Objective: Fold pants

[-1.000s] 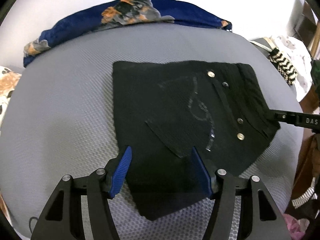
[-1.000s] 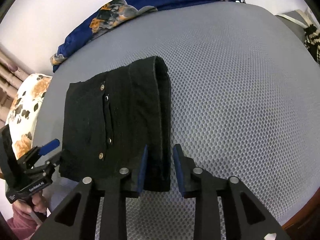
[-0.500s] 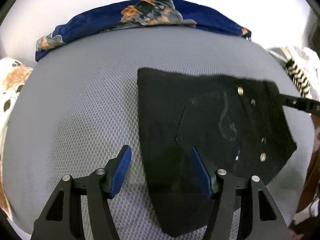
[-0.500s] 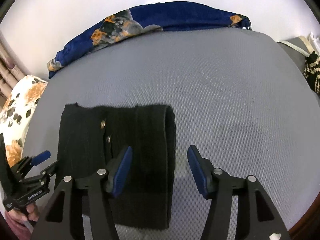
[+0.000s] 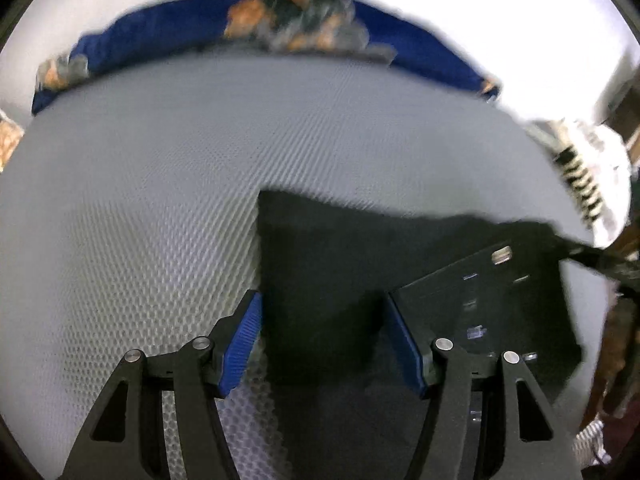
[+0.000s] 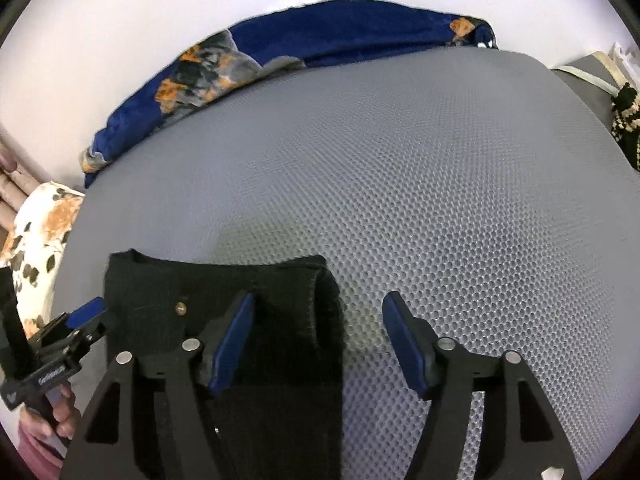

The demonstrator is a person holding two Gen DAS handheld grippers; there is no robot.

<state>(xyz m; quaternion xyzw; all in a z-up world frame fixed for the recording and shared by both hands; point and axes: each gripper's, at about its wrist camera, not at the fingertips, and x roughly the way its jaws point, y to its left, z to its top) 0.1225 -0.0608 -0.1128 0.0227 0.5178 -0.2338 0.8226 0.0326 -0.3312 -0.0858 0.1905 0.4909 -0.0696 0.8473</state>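
Note:
The black pants [image 5: 360, 272] lie folded into a compact rectangle on the grey mesh surface [image 5: 140, 200]; metal studs show on the top layer. My left gripper [image 5: 324, 328] is open above the pants' near left edge and holds nothing. In the right wrist view the pants [image 6: 288, 300] lie low and left, with a rolled fold on their right side. My right gripper [image 6: 318, 336] is open over that fold and holds nothing. The left gripper [image 6: 80, 320] shows at the pants' left edge in that view.
A blue floral blanket [image 6: 320, 48] lies along the far edge of the grey surface [image 6: 440, 200] against a white wall. A floral cushion [image 6: 36, 236] sits at the left. Black-and-white patterned cloth [image 5: 580, 176] lies at the right edge.
The right gripper went from nearly shut on the pants' folded edge to wide open and drew back. The left gripper pulled back and shifted left; the pants stay folded on the surface.

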